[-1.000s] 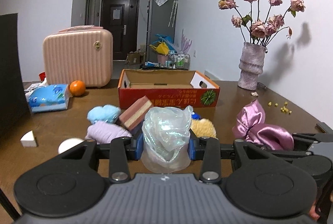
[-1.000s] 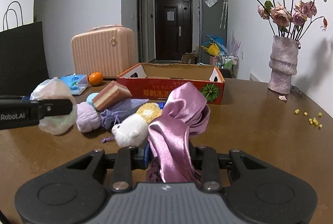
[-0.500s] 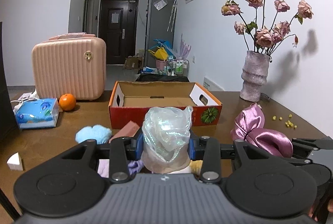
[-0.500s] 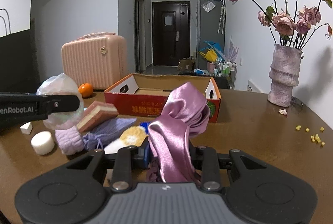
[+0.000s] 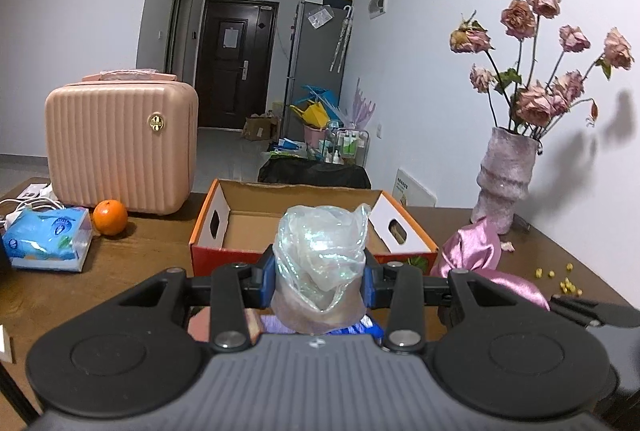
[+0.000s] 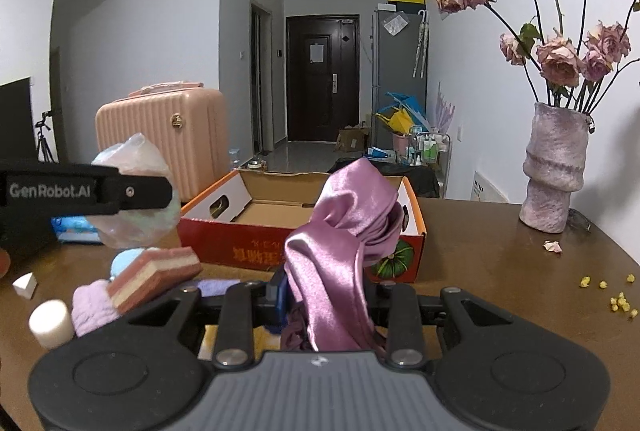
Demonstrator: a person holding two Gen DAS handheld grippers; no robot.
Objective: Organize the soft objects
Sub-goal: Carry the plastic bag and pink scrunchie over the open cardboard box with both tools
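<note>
1. Tongs first: left gripper (image 5: 319,273) is clamped on the plastic bag (image 5: 320,263), right gripper (image 6: 325,301) is clamped on the pink satin (image 6: 340,251); both loads hang just short of the box (image 5: 240,207).
2. Carry each over the box's near wall, lower inside, then release, so nothing drapes over the rim.
3. Left of the box lie sponge (image 6: 154,273), yarn (image 6: 92,305), orange (image 5: 110,217).
4. Brown table (image 6: 500,251); vase (image 6: 554,167) right of the box, hallway behind.

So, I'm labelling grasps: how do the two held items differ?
The iridescent plastic bag in the left gripper is translucent and crumpled into a ball; the pink satin cloth in the right gripper is opaque, glossy, draped in long folds. Both are pinched between fingers, facing the cardboard box.
</note>
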